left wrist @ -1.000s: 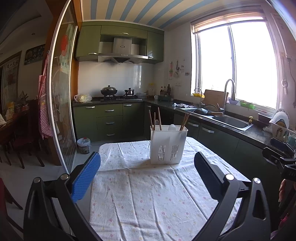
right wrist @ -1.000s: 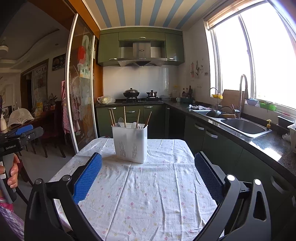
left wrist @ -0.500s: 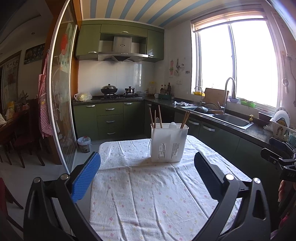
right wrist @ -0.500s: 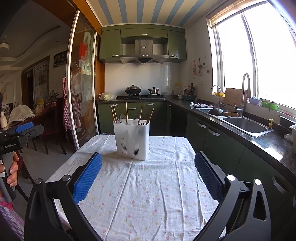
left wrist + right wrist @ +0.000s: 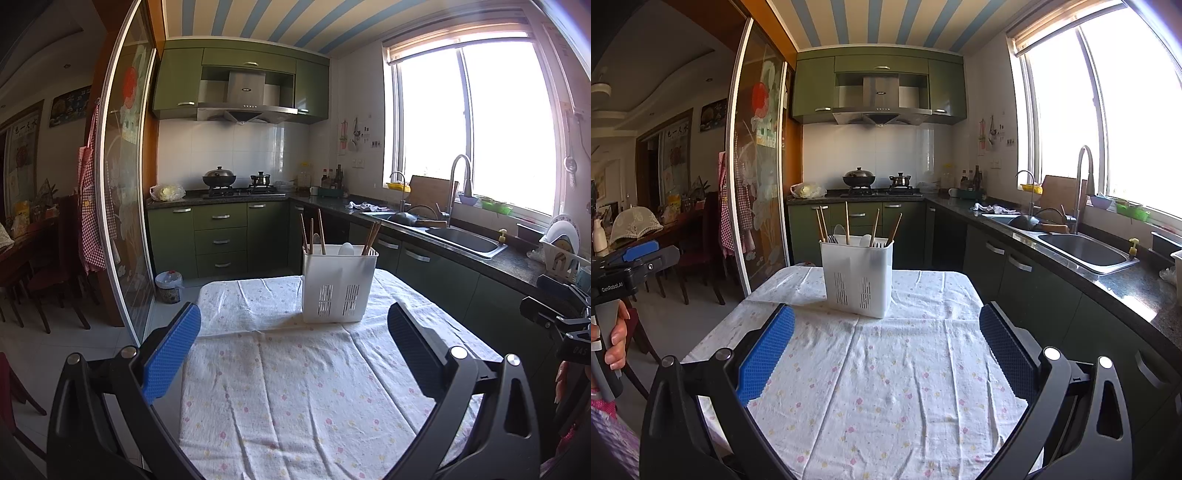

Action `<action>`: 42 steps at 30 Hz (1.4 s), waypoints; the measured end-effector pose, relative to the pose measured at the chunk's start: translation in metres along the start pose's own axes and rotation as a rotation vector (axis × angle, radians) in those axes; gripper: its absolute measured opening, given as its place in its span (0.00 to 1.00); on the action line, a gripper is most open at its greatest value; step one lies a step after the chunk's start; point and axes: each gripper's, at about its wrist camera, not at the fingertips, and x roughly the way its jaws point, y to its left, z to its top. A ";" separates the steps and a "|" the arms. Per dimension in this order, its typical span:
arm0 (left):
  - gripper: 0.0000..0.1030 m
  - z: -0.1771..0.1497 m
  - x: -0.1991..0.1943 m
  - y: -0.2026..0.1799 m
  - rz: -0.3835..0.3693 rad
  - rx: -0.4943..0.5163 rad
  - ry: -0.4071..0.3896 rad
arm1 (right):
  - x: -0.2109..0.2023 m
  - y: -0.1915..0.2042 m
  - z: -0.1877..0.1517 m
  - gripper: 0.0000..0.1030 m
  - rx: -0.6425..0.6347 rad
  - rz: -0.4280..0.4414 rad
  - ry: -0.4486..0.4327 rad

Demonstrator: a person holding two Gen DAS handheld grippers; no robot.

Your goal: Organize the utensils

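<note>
A white slotted utensil holder (image 5: pixel 338 284) stands on the far part of the table with the floral cloth (image 5: pixel 295 387); it also shows in the right wrist view (image 5: pixel 857 278). Wooden chopsticks (image 5: pixel 319 232), a white spoon (image 5: pixel 346 249) and a fork (image 5: pixel 832 239) stand in it. My left gripper (image 5: pixel 293 332) is open and empty, held above the near table, well short of the holder. My right gripper (image 5: pixel 886 334) is open and empty too, at a like distance.
A dark counter with a steel sink (image 5: pixel 1082 251) and tap runs along the right under the window. Green cabinets and a stove with pots (image 5: pixel 221 181) stand at the back. A glass sliding door (image 5: pixel 125 206) and dining chairs (image 5: pixel 698 251) are on the left.
Both grippers have tilted or risen slightly, so the holder sits a little higher and farther in both views. Both stay open and empty.
</note>
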 end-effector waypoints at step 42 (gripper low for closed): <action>0.94 0.002 0.002 0.000 0.014 -0.002 0.022 | 0.000 -0.004 -0.003 0.96 -0.014 0.003 -0.011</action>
